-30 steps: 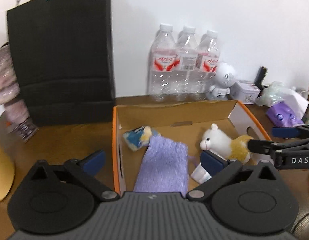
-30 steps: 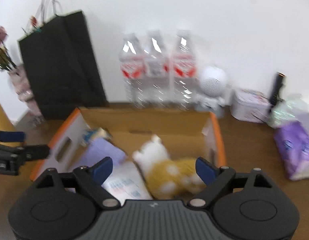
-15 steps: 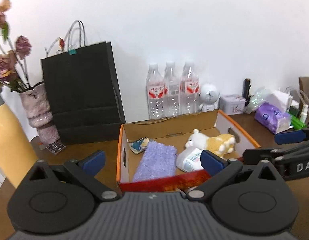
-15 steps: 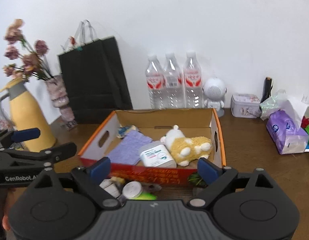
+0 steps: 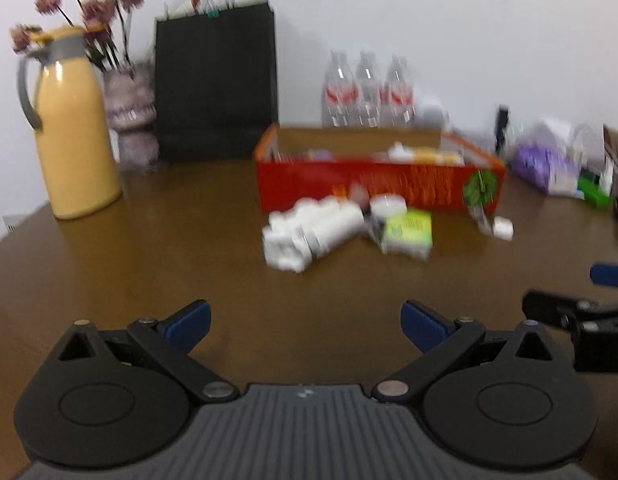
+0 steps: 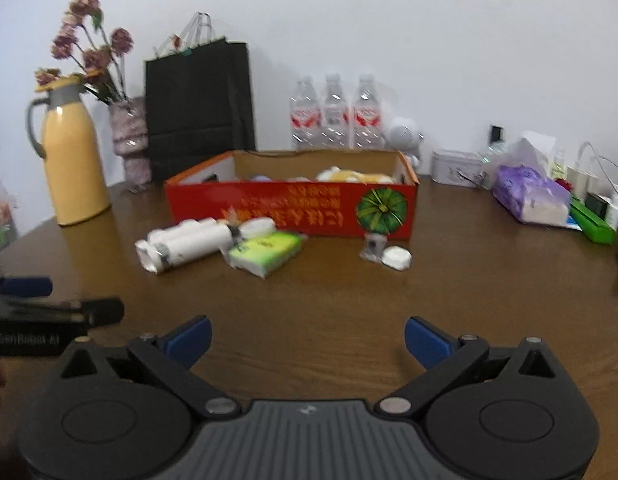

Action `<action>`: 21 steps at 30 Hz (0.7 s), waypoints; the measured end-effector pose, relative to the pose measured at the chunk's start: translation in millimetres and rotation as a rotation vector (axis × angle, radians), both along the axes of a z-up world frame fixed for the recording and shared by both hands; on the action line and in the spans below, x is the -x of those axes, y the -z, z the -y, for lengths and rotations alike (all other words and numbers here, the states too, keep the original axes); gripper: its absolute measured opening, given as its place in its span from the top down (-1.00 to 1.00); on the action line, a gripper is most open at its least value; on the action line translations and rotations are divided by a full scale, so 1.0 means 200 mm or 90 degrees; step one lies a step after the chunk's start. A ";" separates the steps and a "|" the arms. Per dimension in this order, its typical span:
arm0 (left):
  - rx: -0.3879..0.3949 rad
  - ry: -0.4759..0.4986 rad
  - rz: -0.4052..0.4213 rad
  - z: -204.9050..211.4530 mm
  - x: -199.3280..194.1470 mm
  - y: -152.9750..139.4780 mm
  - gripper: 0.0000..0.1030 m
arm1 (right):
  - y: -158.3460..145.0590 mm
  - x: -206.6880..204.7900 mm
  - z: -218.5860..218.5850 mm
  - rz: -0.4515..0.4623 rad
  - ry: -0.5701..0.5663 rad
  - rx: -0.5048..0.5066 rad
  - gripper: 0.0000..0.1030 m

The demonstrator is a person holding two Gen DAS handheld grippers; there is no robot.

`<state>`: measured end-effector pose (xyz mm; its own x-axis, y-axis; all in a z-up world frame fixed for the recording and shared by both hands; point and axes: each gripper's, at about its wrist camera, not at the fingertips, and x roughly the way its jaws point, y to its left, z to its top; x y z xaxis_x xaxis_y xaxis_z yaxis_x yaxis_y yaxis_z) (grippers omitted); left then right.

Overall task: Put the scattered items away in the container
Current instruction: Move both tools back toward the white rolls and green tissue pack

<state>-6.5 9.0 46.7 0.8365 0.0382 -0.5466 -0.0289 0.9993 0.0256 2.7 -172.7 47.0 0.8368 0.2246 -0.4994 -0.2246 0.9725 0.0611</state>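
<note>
A red cardboard box (image 6: pixel 293 210) stands mid-table with a plush toy (image 6: pixel 353 176) and other items inside. In front of it lie a white pack of rolls (image 6: pixel 185 242), a green tissue pack (image 6: pixel 267 252), a round white jar (image 6: pixel 259 226), a small grey item (image 6: pixel 373 246) and a white case (image 6: pixel 397 258). The left wrist view shows the box (image 5: pixel 373 190), the rolls (image 5: pixel 313 232) and the green pack (image 5: pixel 409 230), all blurred. My left gripper (image 5: pixel 305 320) is open and empty, well short of the items. My right gripper (image 6: pixel 307 338) is beside it, jaws opening, nothing between them.
Along the back stand a yellow thermos jug (image 6: pixel 73 164), a vase of dried flowers (image 6: pixel 131 140), a black paper bag (image 6: pixel 197 100) and three water bottles (image 6: pixel 335 112). On the right are a tin (image 6: pixel 455 166), a purple tissue pack (image 6: pixel 529 194) and green boxes (image 6: pixel 593 224).
Both grippers have pulled back from above the box and sunk lower. The box now shows its red front, the scattered items have come into view, and the right jaws stand wider.
</note>
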 end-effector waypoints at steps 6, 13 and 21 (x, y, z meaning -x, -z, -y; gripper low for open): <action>-0.020 0.014 -0.008 0.04 0.02 0.08 -1.00 | 0.07 -0.03 -0.02 -0.047 0.000 -0.005 -1.00; 0.018 0.009 -0.059 0.00 -0.04 0.12 -1.00 | 0.12 -0.07 -0.02 -0.099 0.015 -0.011 -1.00; 0.030 -0.015 -0.072 -0.02 -0.05 0.12 -1.00 | 0.13 -0.08 -0.05 -0.104 0.019 0.028 -1.00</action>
<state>3.4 13.5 22.1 0.7687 0.0282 -0.6390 -0.0513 0.9985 -0.0176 17.8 -161.7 21.2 0.7498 0.1754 -0.6380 -0.1858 0.9813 0.0514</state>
